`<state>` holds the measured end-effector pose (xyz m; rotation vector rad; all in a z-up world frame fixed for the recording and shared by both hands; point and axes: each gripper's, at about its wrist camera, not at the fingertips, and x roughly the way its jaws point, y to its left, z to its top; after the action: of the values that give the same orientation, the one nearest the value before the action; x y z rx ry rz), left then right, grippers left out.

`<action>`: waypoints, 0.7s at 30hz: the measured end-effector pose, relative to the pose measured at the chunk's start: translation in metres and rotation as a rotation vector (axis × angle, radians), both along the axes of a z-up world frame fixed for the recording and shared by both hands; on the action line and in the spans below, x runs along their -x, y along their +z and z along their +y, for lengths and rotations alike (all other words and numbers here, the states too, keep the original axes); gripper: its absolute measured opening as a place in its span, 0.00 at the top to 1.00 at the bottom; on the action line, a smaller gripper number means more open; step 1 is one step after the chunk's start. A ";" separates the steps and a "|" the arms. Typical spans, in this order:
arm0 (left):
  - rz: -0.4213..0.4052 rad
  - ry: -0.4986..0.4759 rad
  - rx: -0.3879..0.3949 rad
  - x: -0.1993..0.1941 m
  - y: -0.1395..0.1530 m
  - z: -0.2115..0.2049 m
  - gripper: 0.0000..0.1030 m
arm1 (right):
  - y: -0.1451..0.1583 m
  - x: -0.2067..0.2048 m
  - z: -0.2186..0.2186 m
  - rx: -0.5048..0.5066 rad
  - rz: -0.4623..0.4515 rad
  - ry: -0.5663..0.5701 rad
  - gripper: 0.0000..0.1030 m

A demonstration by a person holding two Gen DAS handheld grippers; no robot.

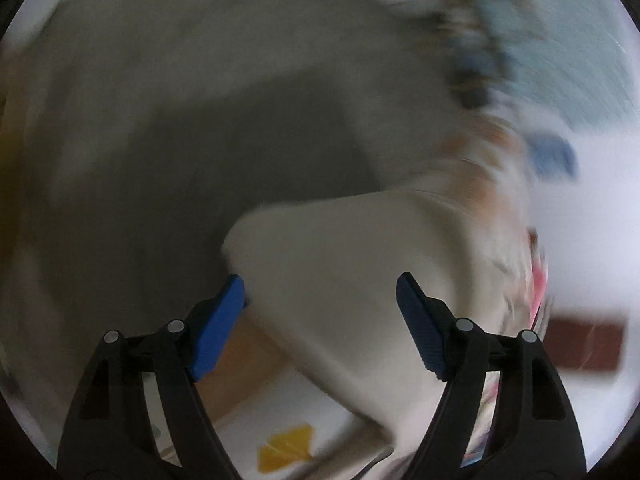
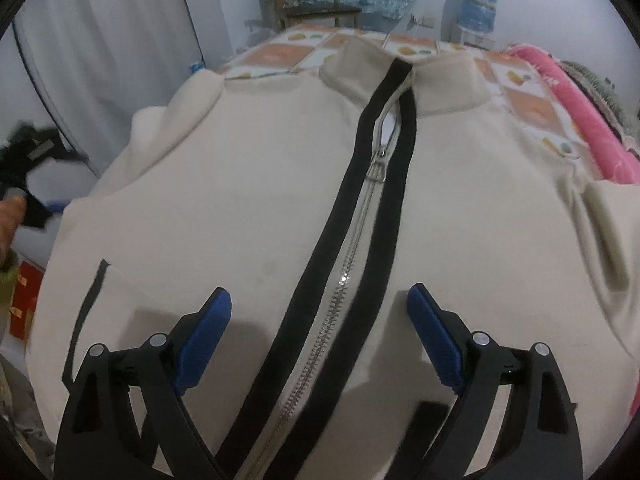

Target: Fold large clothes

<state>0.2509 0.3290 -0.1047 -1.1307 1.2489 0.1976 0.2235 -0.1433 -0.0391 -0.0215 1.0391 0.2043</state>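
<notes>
A cream zip-up jacket (image 2: 248,184) lies front up on the bed, with a black-edged silver zipper (image 2: 360,240) down its middle and the collar at the far end. My right gripper (image 2: 320,300) is open just above its lower front, straddling the zipper. The left wrist view is motion-blurred: my left gripper (image 1: 320,292) is open, with a cream fold of the jacket (image 1: 340,248) lying between and beyond the fingers, apparently not clamped. The left gripper also shows at the jacket's left edge in the right wrist view (image 2: 28,184).
The bed sheet (image 2: 532,108) has orange and white squares. A pink blanket (image 2: 588,120) lies along the right side. A wooden chair (image 2: 312,4) and a water dispenser (image 2: 478,4) stand beyond the bed. A red box (image 2: 24,300) sits low at left.
</notes>
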 end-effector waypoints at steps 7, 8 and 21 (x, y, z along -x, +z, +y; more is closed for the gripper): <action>0.072 0.073 0.397 0.008 -0.092 0.007 0.29 | -0.001 0.001 -0.002 0.027 -0.028 0.021 0.15; 0.051 0.080 0.450 0.008 -0.099 0.002 0.29 | -0.001 0.001 -0.004 0.024 -0.029 0.014 0.15; -0.083 0.145 0.498 -0.005 -0.102 0.002 0.92 | -0.001 -0.009 -0.028 -0.036 -0.030 -0.085 0.15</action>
<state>0.2557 0.3314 -0.2067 -1.6433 1.1733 -0.0589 0.2328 -0.1712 -0.0397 0.0526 1.0042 0.1450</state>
